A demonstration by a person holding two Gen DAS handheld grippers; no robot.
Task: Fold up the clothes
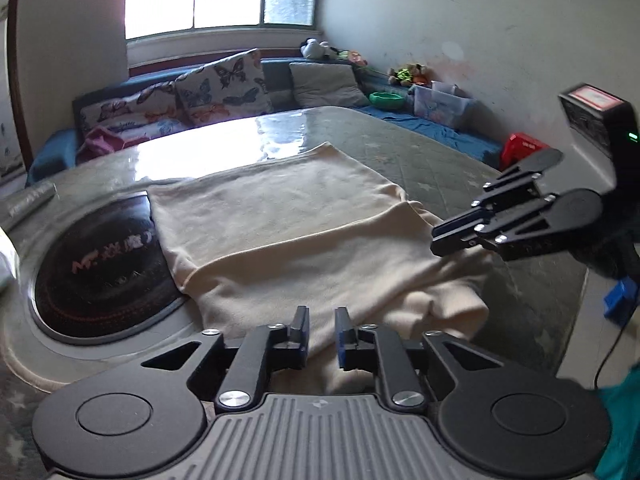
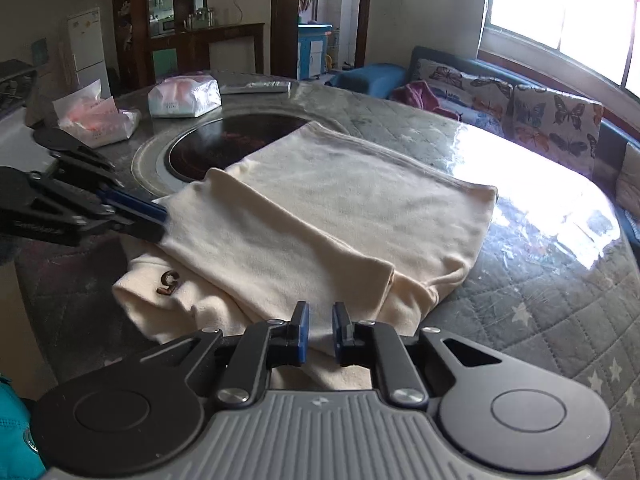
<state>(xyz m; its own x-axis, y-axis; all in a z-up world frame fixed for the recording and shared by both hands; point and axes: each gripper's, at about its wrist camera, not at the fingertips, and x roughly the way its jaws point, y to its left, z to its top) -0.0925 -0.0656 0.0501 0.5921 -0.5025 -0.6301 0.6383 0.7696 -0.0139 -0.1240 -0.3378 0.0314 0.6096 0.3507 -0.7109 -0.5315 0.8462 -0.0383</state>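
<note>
A cream garment lies partly folded on the table; it also shows in the right wrist view, with a brown letter mark on its lower layer. My left gripper has its jaws a small gap apart over the garment's near edge, with no cloth visibly pinched. From the right wrist view it sits at the garment's left corner. My right gripper is likewise slightly open over the near edge. In the left wrist view it sits at the garment's right edge.
The table has a quilted grey cover under clear plastic and a round black inset. Tissue packs and a remote lie at its far side. A sofa with butterfly cushions runs under the window.
</note>
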